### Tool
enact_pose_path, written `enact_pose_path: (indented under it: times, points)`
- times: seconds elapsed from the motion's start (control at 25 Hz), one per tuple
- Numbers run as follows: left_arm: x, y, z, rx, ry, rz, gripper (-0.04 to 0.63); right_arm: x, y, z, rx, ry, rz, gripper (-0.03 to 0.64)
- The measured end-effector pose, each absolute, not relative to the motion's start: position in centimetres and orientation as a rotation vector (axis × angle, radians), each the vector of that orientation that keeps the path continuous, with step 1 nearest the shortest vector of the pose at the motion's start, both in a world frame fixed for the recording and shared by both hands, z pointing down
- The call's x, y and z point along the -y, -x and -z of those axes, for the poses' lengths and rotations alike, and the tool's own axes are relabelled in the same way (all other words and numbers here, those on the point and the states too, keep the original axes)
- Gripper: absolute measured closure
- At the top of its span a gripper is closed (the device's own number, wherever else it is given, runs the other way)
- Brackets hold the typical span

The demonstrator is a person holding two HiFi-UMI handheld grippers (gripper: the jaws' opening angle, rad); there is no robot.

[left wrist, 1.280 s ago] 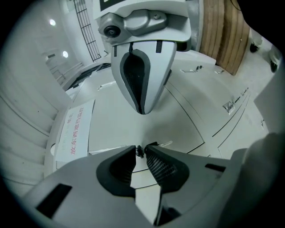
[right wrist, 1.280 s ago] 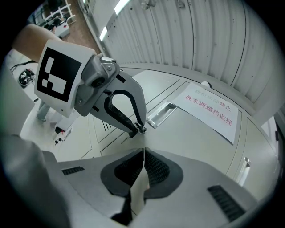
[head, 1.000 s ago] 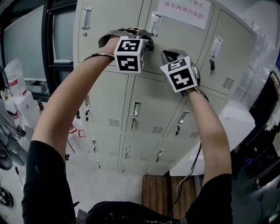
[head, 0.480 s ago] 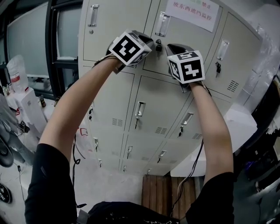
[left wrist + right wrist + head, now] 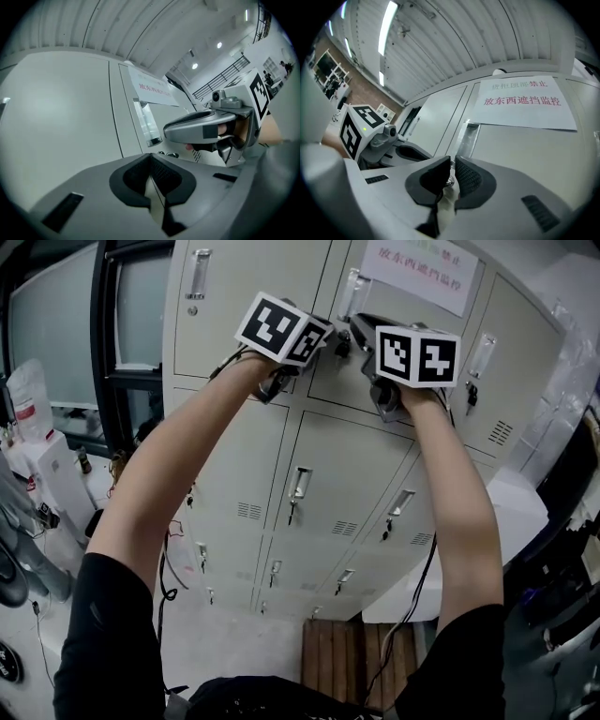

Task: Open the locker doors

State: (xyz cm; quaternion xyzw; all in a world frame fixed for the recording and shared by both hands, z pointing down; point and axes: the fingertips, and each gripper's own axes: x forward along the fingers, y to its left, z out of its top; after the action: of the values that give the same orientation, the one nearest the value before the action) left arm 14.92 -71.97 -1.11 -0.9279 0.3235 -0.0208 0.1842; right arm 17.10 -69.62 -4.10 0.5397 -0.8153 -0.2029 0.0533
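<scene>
At the top middle locker door (image 5: 525, 154), shut, your right gripper (image 5: 450, 164) pinched a small shiny key (image 5: 449, 181), recessed handle (image 5: 468, 136) just beyond its tips, paper notice (image 5: 522, 105) above. Your left gripper (image 5: 151, 161) had just closed its jaws together, nothing between them, with the right gripper crowding its right side.

This looks like the locker corner of a workshop or industrial hall: a bank of grey steel lockers (image 5: 309, 474), one bearing a printed paper notice (image 5: 417, 263), under a corrugated metal ceiling (image 5: 440, 42) with strip lights (image 5: 386, 21). A railed upper walkway (image 5: 225, 77) and a wooden pallet (image 5: 361, 652) on the floor fit that
</scene>
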Motion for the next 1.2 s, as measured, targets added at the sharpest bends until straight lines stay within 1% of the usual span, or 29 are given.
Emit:
enact_pose_path:
  times: [0.32, 0.76, 0.8, 0.92, 1.08, 1.2]
  points:
    - [72.0, -15.7, 1.4, -0.793, 2.692, 0.035, 0.575, 71.5, -16.3, 5.4, 2.587, -1.627, 0.481, 0.583]
    - [72.0, -15.5, 1.5, -0.747, 2.687, 0.049, 0.575, 72.7, -16.0, 6.0, 2.633, -1.805, 0.231, 0.583]
    - [72.1, -15.4, 1.5, -0.747, 2.684, 0.05, 0.575, 72.8, -15.9, 6.0, 2.637, -1.831, 0.197, 0.578]
    - [72.1, -15.2, 1.6, -0.74, 2.683, 0.05, 0.575, 73.1, -15.0, 5.9, 2.631, -1.844, 0.176, 0.502]
    - [72.2, -14.9, 1.5, -0.723, 2.688, 0.048, 0.575, 73.4, -14.9, 5.9, 2.582, -1.857, 0.214, 0.502]
    - [72.3, -14.6, 1.5, -0.71, 2.692, 0.048, 0.575, 73.4, -15.3, 6.0, 2.576, -1.872, 0.211, 0.528]
